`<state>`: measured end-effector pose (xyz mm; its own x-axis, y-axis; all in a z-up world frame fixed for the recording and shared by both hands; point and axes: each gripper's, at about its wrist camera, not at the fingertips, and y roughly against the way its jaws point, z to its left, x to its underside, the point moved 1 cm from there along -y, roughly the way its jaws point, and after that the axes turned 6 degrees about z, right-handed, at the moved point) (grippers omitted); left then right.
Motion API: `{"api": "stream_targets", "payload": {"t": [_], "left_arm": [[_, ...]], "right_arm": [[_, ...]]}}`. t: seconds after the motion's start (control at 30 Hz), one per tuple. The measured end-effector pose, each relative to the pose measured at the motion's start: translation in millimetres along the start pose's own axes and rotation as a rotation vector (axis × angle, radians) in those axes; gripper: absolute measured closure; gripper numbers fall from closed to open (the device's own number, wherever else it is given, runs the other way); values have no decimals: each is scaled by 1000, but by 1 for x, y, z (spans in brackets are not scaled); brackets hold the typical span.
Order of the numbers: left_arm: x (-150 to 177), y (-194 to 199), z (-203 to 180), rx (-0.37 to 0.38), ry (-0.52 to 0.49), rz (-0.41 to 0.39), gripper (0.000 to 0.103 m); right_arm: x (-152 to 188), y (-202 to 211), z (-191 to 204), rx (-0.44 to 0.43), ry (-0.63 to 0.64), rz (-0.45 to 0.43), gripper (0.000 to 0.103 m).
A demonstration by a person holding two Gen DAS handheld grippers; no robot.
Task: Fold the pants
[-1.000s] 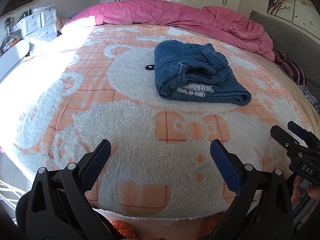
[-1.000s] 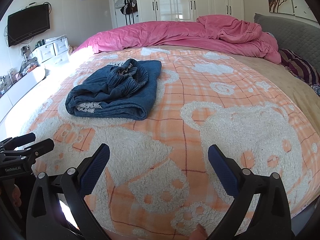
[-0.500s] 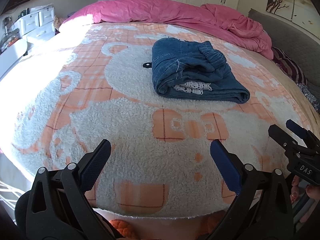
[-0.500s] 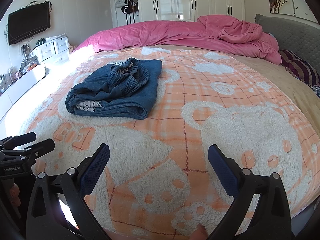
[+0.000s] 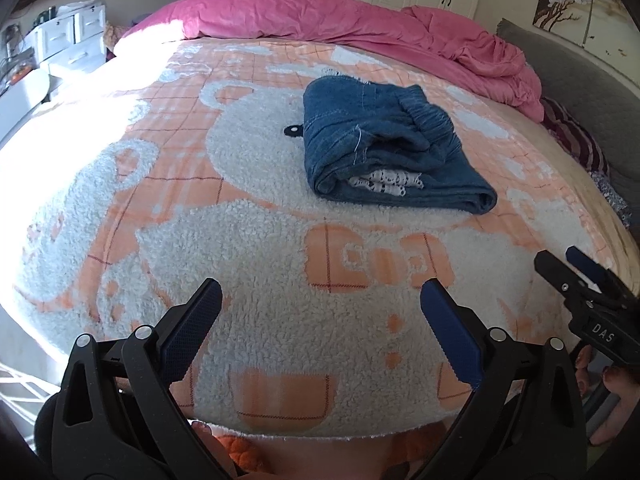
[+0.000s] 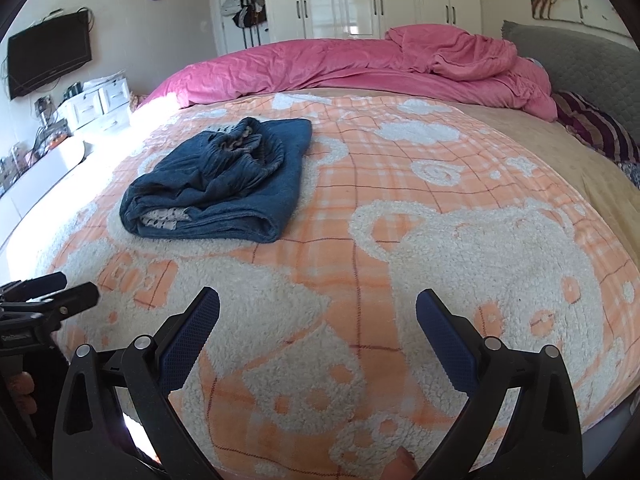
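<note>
While both tools hover low over the near edge of the bed, neither holds anything. The left gripper [image 5: 318, 308] has its blue-padded fingers [image 5: 192, 330] spread wide, released, with only the fleecy orange-and-white blanket [image 5: 248, 264] between and beneath them. The right gripper [image 6: 318, 312] is likewise spread wide and empty above the same blanket [image 6: 440, 240].

Seen from the left gripper, the pants [image 5: 384, 148] lie well ahead and slightly to its right, apart from both fingertips. They are blue denim, folded into a compact bundle resting flat on the blanket, with the gathered waistband on top and a strip of white patterned lining showing at the near open edge. A small black tab [image 5: 293, 131] pokes out at the bundle's left side. Seen from the right gripper, the same pants [image 6: 224, 184] sit ahead and off to its left, again well clear of the fingers.

Each tool shows at the edge of the other's view: the right gripper at the far right of the left camera, the left gripper at the far left of the right camera.

Beyond the pants, a crumpled pink duvet [image 5: 360, 28] runs across the far side of the bed, with white wardrobe doors [image 6: 360, 0] behind it. A wall-mounted television [image 6: 48, 58] hangs far off to the right gripper's left.
</note>
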<state>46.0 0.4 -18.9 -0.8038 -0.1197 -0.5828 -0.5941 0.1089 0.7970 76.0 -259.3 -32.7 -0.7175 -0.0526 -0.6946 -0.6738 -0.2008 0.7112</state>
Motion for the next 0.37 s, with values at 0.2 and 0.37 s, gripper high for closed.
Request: {"api": "stream_targets", "payload": {"t": [0.2, 0.37], "left_arm": [[-45, -2, 44, -115, 56, 21, 10], [-106, -23, 139, -242, 175, 50, 10]], "right_arm": [[-35, 0, -68, 46, -149, -13, 5], [-77, -16, -168, 250, -268, 38, 5]]}}
